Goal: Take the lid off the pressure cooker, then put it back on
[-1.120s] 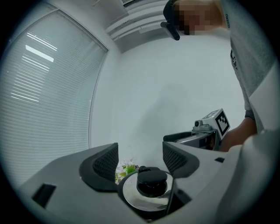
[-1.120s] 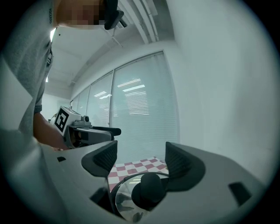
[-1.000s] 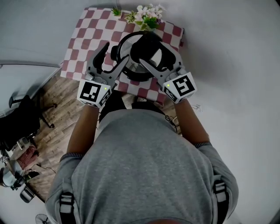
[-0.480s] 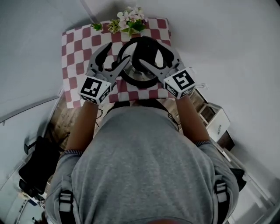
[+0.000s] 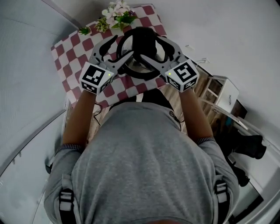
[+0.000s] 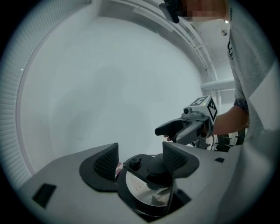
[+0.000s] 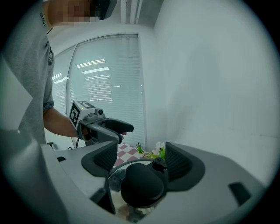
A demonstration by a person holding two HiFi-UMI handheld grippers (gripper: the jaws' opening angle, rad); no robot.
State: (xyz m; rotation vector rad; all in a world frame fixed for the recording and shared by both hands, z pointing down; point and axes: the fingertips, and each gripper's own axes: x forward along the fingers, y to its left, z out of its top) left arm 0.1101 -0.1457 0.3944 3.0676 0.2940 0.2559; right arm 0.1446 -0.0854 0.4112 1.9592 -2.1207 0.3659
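Observation:
The pressure cooker [image 5: 132, 72] stands on a red-and-white checked table, and its steel lid [image 6: 142, 192] with a black handle [image 5: 143, 38] sits on it. My left gripper [image 5: 117, 49] is open above the lid's left side; in the left gripper view [image 6: 140, 159] the black handle and its small valve knob [image 6: 135, 163] lie between the jaws. My right gripper [image 5: 152, 49] is open over the right side, and its jaws [image 7: 142, 164] straddle the round black handle knob [image 7: 142, 183] without visibly pressing on it. Each gripper shows in the other's view.
A bunch of flowers [image 5: 114, 13] stands at the table's far edge, just behind the cooker. The checked cloth [image 5: 70, 48] has bare room to the left. White walls close in behind, and a white shelf unit [image 5: 223, 94] stands on the floor at right.
The head view has swung, so the table sits rotated and higher in the frame. Both grippers stay open on either side of the lid, slightly closer to the handle.

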